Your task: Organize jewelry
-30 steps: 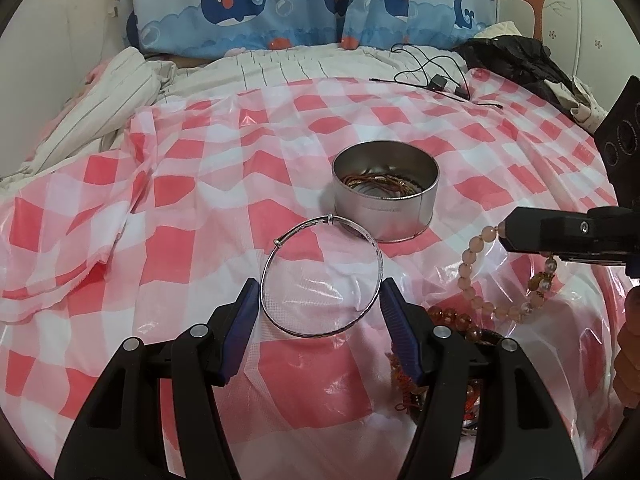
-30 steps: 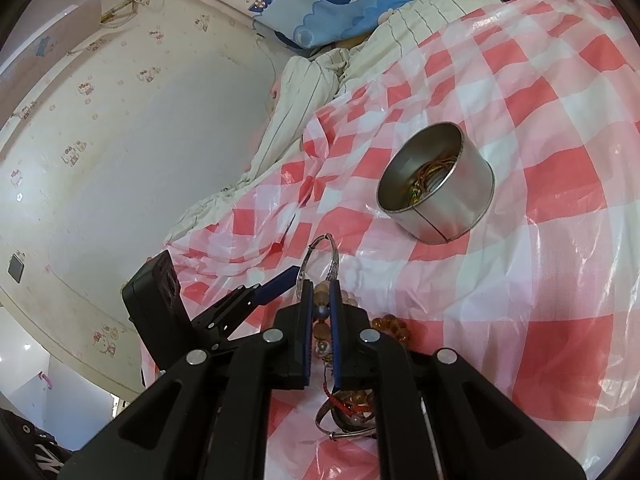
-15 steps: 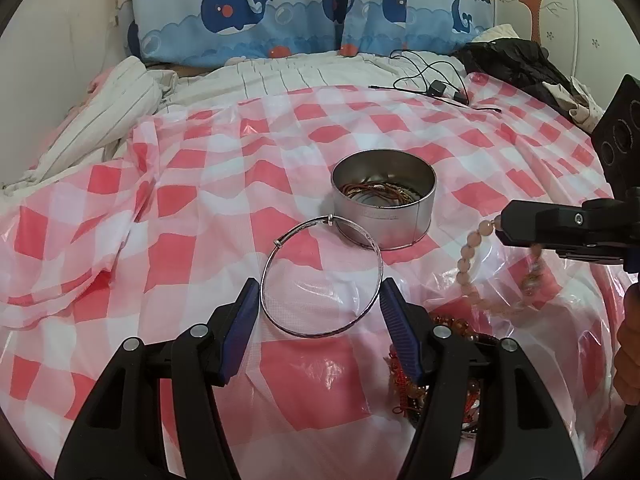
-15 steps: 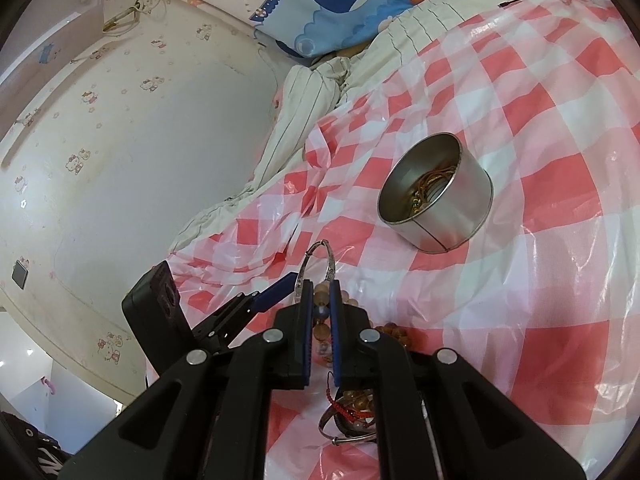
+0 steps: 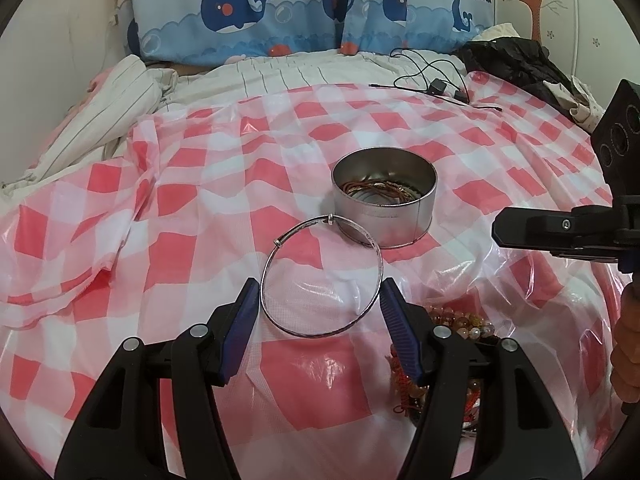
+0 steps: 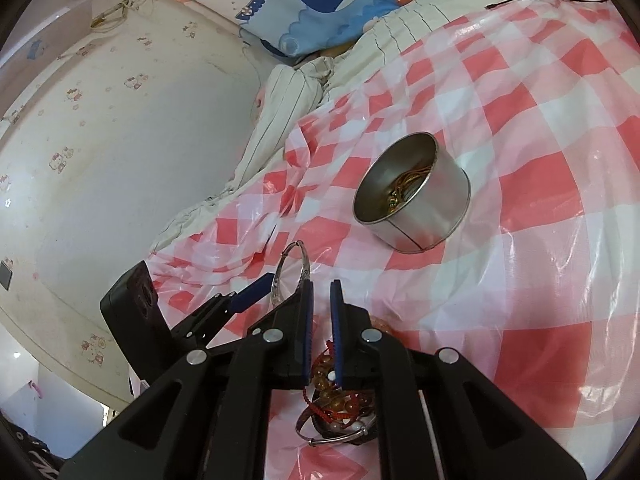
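Note:
A silver bangle [image 5: 320, 276] spans the blue pads of my left gripper [image 5: 320, 286], which is shut on it just above the red-and-white checked plastic sheet [image 5: 200, 208]. The right wrist view shows the bangle [image 6: 306, 264] edge-on. Behind it stands a round metal tin [image 5: 392, 220] [image 6: 432, 216] with several bangles and cords inside. My right gripper [image 5: 498, 232] [image 6: 321, 286] hovers level at the right, jaws nearly together with nothing between them. Under it lies a pile of bead bracelets [image 5: 460, 322] [image 6: 336, 396] with red cord.
Black cables and a charger [image 5: 436, 86] lie at the sheet's far edge, with a black garment [image 5: 516, 56] at the back right. Striped bedding [image 5: 100, 120] bunches at the left under a whale-print fabric [image 5: 240, 12]. A hand [image 5: 628, 340] shows at the right edge.
The pale bead bracelet that hung from my right gripper no longer hangs there. My left gripper still holds the silver bangle in the same place.

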`<state>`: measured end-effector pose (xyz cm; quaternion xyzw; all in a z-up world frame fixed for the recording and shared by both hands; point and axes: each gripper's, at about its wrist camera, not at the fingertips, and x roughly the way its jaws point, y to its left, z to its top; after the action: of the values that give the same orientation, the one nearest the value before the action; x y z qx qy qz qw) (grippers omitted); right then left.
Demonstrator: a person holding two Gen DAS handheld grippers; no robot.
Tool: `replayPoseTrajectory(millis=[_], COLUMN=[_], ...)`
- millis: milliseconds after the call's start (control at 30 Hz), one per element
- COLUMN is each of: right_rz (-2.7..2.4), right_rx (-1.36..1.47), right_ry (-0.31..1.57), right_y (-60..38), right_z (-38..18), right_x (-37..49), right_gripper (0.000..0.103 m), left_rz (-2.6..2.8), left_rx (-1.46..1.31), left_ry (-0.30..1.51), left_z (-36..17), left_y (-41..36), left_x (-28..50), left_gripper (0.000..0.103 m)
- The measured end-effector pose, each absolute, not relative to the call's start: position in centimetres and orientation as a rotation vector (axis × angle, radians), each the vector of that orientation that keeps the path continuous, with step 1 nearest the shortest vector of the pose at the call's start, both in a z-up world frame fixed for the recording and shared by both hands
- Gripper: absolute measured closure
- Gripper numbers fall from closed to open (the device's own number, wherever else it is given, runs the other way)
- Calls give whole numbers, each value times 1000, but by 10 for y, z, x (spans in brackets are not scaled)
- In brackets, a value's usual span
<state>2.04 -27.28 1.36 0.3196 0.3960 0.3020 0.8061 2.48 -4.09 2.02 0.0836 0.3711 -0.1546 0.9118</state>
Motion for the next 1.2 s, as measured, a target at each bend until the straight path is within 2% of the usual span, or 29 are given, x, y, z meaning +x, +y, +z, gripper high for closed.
replayPoseTrajectory(millis=[100, 133, 167, 200, 233, 500, 567, 633, 700, 733, 967, 1200], right_rz=[609, 598, 579, 567, 561, 548, 534, 525, 524, 529, 589, 595], right_rx=[609, 577, 525, 466, 425, 228, 207, 200, 225, 248, 486, 541], right_ry=[881, 903, 931, 958, 977, 1069, 1079, 1073, 1056, 1046, 976, 971], right_y=[-267, -263, -256, -248, -243, -216, -216, -218, -223, -226, -254, -262], right_z=[14, 12, 10, 7, 4, -13, -15, -13, -10, -8, 3, 6], right_x=[22, 22, 23, 23, 22, 16, 15, 14, 15, 15, 19, 23], right_gripper=[92, 79, 60, 55, 55, 57, 71, 81, 85, 91, 93, 93], left_rz=[-318, -318, -318, -318, -318, -319, -319, -319, -319, -320, -325, -326], left_rx=[173, 171, 169, 165, 161, 156, 158, 157, 156, 156, 148, 144], left_ry=[769, 771, 773, 775, 778, 779, 779, 779, 779, 778, 767, 768], left_z=[20, 19, 19, 19, 19, 18, 18, 18, 18, 18, 19, 19], left_y=[-40, -40, -40, -39, -38, -36, -37, -37, -36, -37, -36, -37], left_x=[25, 26, 26, 26, 27, 28, 28, 27, 28, 27, 27, 27], left_gripper=[45, 45, 45, 45, 45, 45, 45, 45, 45, 45, 45, 45])
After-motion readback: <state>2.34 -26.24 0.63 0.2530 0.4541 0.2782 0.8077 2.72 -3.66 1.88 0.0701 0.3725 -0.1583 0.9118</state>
